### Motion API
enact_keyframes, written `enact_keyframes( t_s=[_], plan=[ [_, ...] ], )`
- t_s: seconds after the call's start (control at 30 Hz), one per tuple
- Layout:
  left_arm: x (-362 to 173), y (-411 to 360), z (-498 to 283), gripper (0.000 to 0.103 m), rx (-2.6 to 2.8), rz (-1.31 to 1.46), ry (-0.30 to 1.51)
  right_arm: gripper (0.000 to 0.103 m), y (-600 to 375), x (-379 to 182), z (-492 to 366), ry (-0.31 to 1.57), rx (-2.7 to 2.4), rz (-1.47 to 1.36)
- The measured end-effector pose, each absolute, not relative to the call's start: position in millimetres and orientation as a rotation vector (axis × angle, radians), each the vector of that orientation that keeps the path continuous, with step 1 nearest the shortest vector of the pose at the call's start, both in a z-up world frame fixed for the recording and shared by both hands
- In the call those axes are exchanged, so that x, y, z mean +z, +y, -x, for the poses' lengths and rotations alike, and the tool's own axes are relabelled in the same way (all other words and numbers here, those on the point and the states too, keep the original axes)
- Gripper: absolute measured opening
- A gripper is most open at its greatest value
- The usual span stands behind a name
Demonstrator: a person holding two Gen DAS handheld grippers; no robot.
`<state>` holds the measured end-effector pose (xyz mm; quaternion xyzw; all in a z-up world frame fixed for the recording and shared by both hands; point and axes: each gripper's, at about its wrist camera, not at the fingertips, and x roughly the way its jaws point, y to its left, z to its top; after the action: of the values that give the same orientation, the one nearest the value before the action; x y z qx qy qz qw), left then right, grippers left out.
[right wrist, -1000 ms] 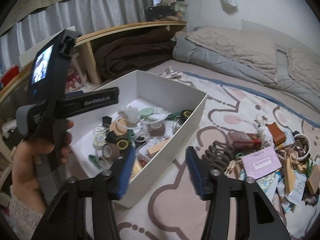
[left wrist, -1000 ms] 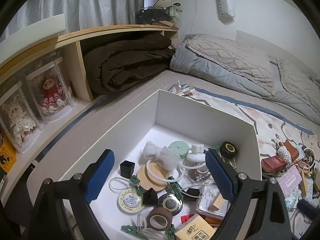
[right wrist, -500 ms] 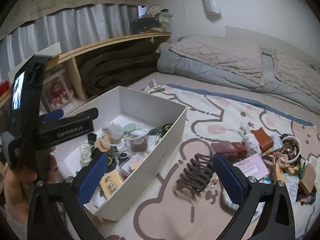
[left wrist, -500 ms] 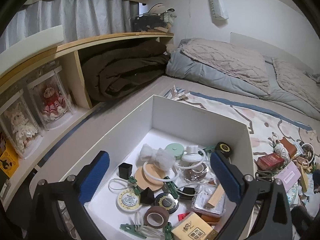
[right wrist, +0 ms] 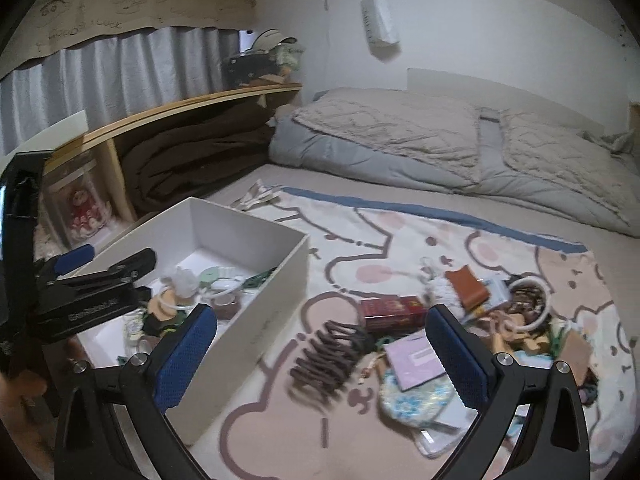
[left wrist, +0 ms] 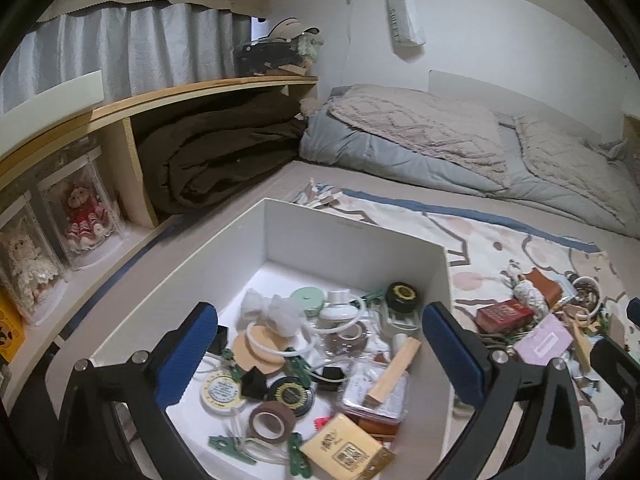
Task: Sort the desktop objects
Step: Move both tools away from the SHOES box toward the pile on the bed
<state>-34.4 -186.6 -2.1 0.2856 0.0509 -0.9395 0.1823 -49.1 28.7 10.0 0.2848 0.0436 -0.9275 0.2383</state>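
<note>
On the bed, left tongs hover over the box, apart and empty. Right tongs hang above the brown hair clip, also apart and empty, beside the unsorted pile. Risk: a shallow pinch could slide the clip across the soft blanket.

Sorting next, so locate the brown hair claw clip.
Right wrist view, lower centre: the brown claw clip lies on the blanket, between the white box and red box.
</note>
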Motion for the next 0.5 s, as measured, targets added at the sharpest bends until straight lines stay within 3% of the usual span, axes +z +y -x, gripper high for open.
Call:
enact_keyframes(
  t_s=[0.5],
  plan=[
    [9.2, -145.2, 28.3, 0.103, -2.769, -0.752, 0.151, 0.103, 106.2, 9.6, 46.0, 0.160, -2.712, -0.762]
  ],
)
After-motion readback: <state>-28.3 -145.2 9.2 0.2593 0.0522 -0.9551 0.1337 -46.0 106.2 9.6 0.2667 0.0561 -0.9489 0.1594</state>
